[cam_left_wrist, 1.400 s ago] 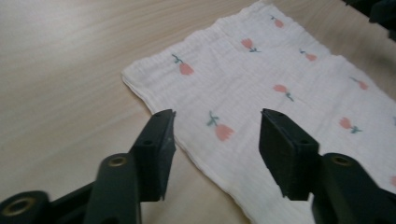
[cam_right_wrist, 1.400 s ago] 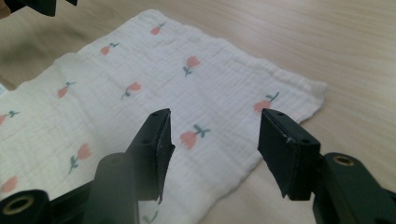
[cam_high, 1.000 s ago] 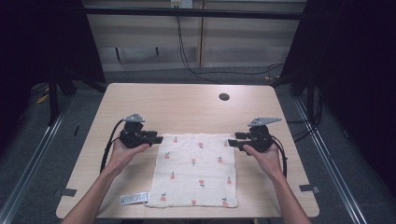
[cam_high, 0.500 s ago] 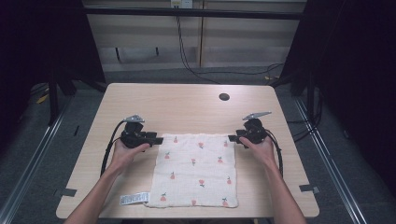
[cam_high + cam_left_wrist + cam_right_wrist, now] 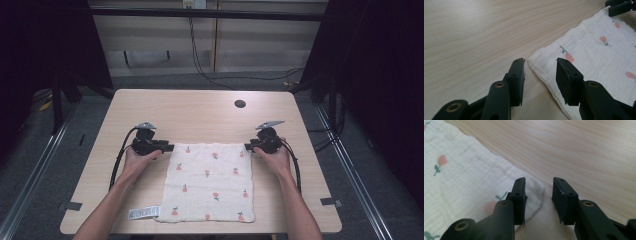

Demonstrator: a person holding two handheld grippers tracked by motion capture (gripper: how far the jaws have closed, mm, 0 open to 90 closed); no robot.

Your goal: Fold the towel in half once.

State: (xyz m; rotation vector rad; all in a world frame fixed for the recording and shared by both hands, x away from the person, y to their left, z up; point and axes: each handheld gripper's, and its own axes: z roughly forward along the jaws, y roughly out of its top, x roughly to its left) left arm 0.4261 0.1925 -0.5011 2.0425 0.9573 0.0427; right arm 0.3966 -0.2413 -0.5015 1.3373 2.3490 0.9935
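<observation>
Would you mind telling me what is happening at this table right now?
A person works on a white cloth with small flower prints, spread flat on the wooden table. The left gripper and right gripper each straddle one of the cloth's far corners. Both pairs of jaws have just been closing, but a gap remains, so neither corner is pinched yet.

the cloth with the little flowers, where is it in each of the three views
High view: the cloth lies flat at the table's near middle, between the left gripper and the right gripper.
Left gripper view: right side, with its corner between the open jaws.
Right gripper view: left side, with its corner reaching the gap between the open jaws.
Shared landmark: the light wood table.
</observation>
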